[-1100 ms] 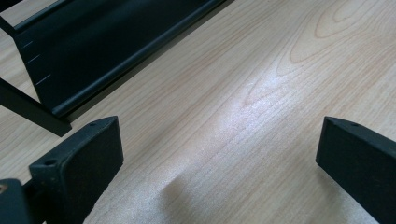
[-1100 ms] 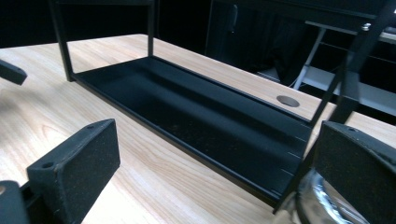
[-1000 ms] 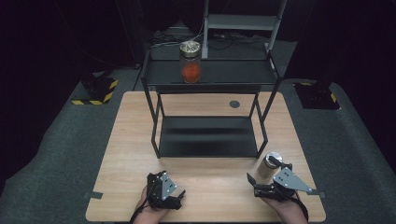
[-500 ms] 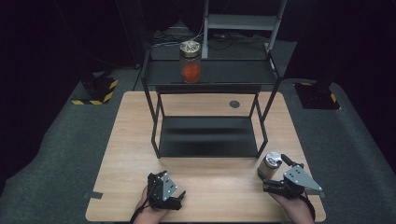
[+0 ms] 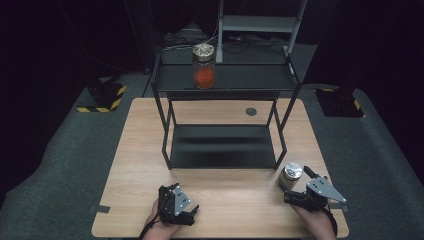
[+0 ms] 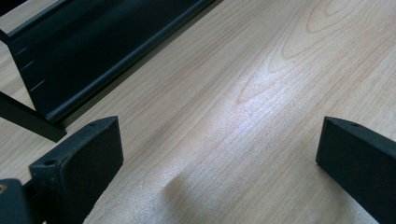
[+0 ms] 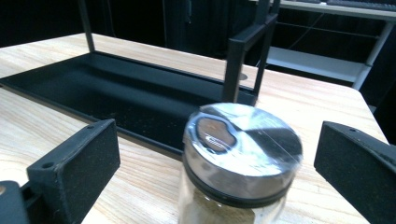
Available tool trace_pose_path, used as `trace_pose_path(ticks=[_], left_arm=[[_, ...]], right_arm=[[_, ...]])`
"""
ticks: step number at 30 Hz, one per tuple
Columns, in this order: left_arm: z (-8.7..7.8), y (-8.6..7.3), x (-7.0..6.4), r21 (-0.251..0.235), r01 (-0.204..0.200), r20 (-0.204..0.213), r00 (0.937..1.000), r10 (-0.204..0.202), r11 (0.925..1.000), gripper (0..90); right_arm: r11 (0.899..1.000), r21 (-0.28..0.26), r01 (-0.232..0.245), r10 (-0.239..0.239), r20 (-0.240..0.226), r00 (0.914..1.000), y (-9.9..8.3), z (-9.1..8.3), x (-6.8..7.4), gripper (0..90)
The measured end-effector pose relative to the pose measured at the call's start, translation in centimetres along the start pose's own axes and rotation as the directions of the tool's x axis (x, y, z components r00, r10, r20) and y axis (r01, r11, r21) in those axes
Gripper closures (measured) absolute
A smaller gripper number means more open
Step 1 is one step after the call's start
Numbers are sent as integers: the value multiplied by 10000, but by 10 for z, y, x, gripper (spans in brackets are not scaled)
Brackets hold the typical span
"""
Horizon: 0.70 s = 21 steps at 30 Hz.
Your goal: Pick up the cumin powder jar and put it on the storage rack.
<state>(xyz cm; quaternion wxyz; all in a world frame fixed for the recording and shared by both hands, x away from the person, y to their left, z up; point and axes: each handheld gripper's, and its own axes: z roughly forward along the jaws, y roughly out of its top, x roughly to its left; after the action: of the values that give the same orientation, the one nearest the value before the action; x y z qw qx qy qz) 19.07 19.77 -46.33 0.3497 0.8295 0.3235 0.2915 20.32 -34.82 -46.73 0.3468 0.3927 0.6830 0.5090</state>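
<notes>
Standing upright on the wooden surface (image 5: pixel 235 195) just off the front right leg of the black rack (image 5: pixel 225 145), the silver-lidded jar (image 7: pixel 240 158) sits between the wide-apart jaws of the right gripper (image 7: pixel 219 163), with neither jaw touching it. Near the front left corner of the rack, the left gripper (image 6: pixel 219 158) rests low over the bare surface with its jaws apart and holding nothing. On the top shelf of the rack, a second jar (image 5: pixel 203 66) with orange contents stands upright, well apart from both grippers
</notes>
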Motion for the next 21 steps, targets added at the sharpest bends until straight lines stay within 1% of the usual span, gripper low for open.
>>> trace_pose_path(ticks=[3, 11, 13, 17, 21], left_arm=[[0, 0, 0, -17, 22, 15, 10000, -22, 10000, 10], [0, 0, 0, -19, -46, 15, 10000, 46, 10000, 10], [0, 0, 0, -28, -40, 18, 10000, 40, 10000, 10], [0, -1, 0, -49, -42, 17, 10000, 42, 10000, 10], [0, -1, 0, -47, -60, 15, 10000, 60, 10000, 10]], right_arm=[[10000, 38, -71, 71, 47, 10000, -2, 1, -2, 0], [9983, 68, -573, 573, -7, 9984, -8, 4, -7, 9], [9979, 51, -639, 640, -25, 9979, -10, 4, -7, 32], [9941, -66, -1079, 1079, -93, 9941, -13, 5, -10, 95], [9918, -199, -1261, 1256, -237, 9918, -17, 4, -15, 167]])
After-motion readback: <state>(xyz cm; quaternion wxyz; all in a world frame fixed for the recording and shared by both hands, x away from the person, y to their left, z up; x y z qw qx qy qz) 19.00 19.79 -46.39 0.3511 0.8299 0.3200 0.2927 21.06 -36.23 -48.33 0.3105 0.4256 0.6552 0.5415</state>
